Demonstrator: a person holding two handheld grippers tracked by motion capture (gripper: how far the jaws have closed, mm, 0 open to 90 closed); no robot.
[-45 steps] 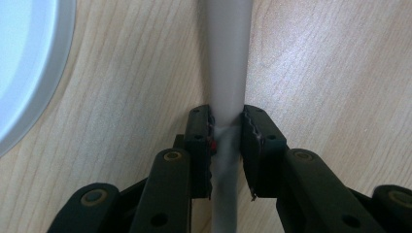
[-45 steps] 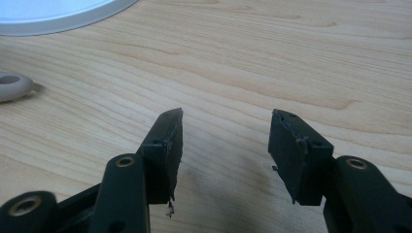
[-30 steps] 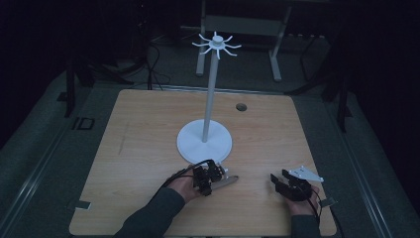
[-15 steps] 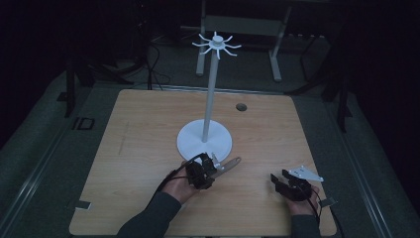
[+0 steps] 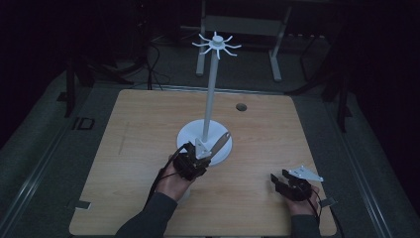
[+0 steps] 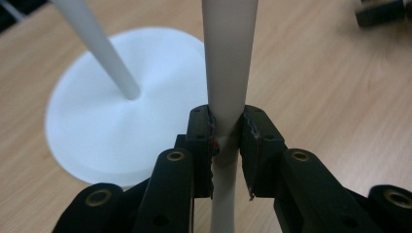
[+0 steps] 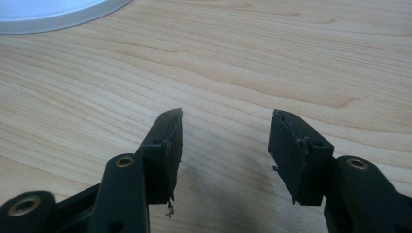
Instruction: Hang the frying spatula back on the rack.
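Left gripper view: gripper [image 6: 227,141] clamps utensil handle [image 6: 228,63] (high view unclear).

A light wooden table [image 5: 138,148] carried a white stand [image 5: 190,135] with a round base. Its tall pole ended in radiating hooks. A small dark hole [image 5: 241,106] sat near the far edge.

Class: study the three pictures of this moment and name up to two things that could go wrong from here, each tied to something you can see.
1. The left tool pinches the pale, smooth utensil handle near one end; the long free end could swivel or slip.
2. That handle angles over the white round stand base, close to the thin white pole; a swing might knock the tall stand over. The right tool rests open, away.
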